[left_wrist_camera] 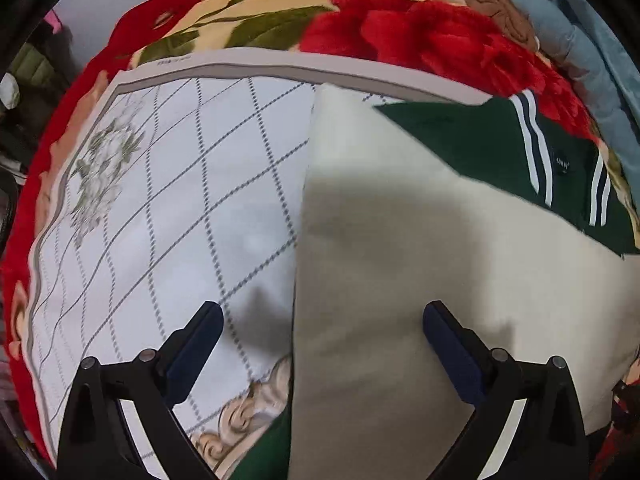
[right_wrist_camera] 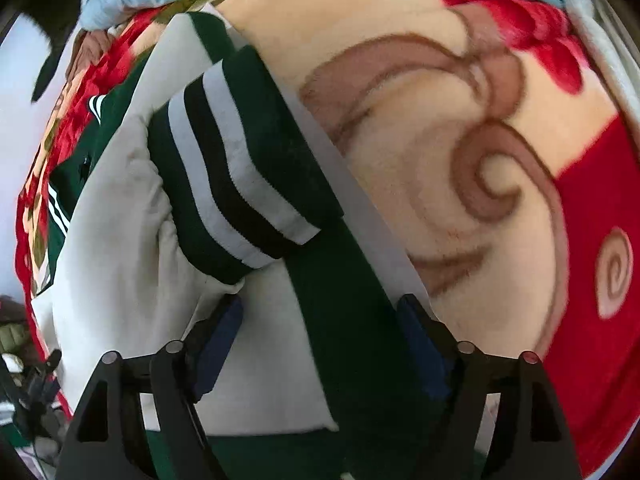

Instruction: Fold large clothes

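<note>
Bed under red floral blanket (right_wrist_camera: 500, 128). Both tools wide open, empty: left tool (left_wrist_camera: 322, 344) straddles cream sleeve (left_wrist_camera: 380, 240) edge, right tool (right_wrist_camera: 320, 332) straddles green jacket (right_wrist_camera: 340, 300) band. Pinch single layer squarely.

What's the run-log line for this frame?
left gripper: open over jacket edge | right gripper: open, straddling green band | striped cuff folded in

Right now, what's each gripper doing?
Left gripper: open, empty, over the cream jacket panel's edge.
Right gripper: open, straddling the green jacket strip, not gripping.
</note>
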Tool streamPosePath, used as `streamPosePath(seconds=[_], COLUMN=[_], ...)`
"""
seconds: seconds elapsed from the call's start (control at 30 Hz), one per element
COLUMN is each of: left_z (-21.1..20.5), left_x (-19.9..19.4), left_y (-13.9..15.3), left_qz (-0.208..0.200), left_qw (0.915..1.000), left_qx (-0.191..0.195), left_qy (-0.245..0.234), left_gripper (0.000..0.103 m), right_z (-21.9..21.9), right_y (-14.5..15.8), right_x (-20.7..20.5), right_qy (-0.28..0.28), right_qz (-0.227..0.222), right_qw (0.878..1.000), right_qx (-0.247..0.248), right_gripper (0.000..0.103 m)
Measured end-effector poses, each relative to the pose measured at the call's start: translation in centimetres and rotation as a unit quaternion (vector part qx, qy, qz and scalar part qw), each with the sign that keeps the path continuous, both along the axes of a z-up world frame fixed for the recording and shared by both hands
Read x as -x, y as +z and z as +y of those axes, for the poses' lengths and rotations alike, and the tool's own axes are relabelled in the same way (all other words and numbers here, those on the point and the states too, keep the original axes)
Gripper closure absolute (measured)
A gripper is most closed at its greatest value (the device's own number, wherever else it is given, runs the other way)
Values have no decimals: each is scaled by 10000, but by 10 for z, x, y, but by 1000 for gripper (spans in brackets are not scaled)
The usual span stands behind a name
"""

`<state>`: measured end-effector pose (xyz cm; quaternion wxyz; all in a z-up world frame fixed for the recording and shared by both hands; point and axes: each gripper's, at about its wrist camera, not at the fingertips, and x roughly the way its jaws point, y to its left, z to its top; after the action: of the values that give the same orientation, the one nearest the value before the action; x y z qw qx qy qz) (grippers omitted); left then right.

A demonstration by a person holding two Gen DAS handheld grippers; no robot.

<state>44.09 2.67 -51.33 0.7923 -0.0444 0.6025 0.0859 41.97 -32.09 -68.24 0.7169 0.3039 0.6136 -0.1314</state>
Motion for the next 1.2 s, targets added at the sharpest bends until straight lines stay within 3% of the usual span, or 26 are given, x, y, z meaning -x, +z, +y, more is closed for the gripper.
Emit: streamPosePath(seconds=[0.03,0.07,0.1,0.13,0.23,0.33,0.47,0.63,0.73,0.8,0.83,0.87,0.93,1.07,1.2], left_z=[-2,-6,-11,-19,-27,-15,21,69,90,92,89,83,69,29,-18], left_x=[-2,-3,-4,-5,-3,-3,0,9,17,23,26,31,39,55,63], left_y=[-1,-1,0,0,0,0,3,4,11,22,31,40,56,71,47], left_qz=[-49,-91,-121,-116,-155,-159,-106,8,-47,-124,-221,-350,-567,-728,-425], left_qw=[10000,9997,9994,9992,9976,9974,9973,9960,9954,9966,9970,9971,9969,9966,9980], left_qx=[45,133,179,29,-259,-341,-540,-855,-955,-807,-739,-681,-538,-352,-324], left_qy=[-74,-175,-273,-389,-626,-610,-477,-249,-67,49,64,37,-50,-143,-340], left_gripper=[37,51,64,69,73,73,73,73,69,69,62,54,9,6,6], right_z=[0,0,0,0,3,6,23,87,111,112,111,109,109,134,160], right_y=[0,0,-1,0,2,-1,-5,-1,4,15,23,32,50,62,37], right_x=[-2,-5,-8,-9,-18,-23,-40,-72,-81,-79,-79,-75,-63,-51,-41], right_qy=[37,69,141,206,254,126,125,520,665,795,852,968,1258,2257,3262], right_qz=[-19,-45,-100,-123,-148,-163,-206,-208,50,139,151,96,34,183,549], right_qw=[10000,10000,9998,9996,9985,9971,9936,9833,9850,9907,9931,9938,9920,9729,9398], right_qx=[-12,-46,-114,-167,-452,-733,-1107,-1731,-1592,-1094,-795,-533,-68,474,855], right_gripper=[22,25,34,47,71,79,81,81,77,67,66,65,56,55,55])
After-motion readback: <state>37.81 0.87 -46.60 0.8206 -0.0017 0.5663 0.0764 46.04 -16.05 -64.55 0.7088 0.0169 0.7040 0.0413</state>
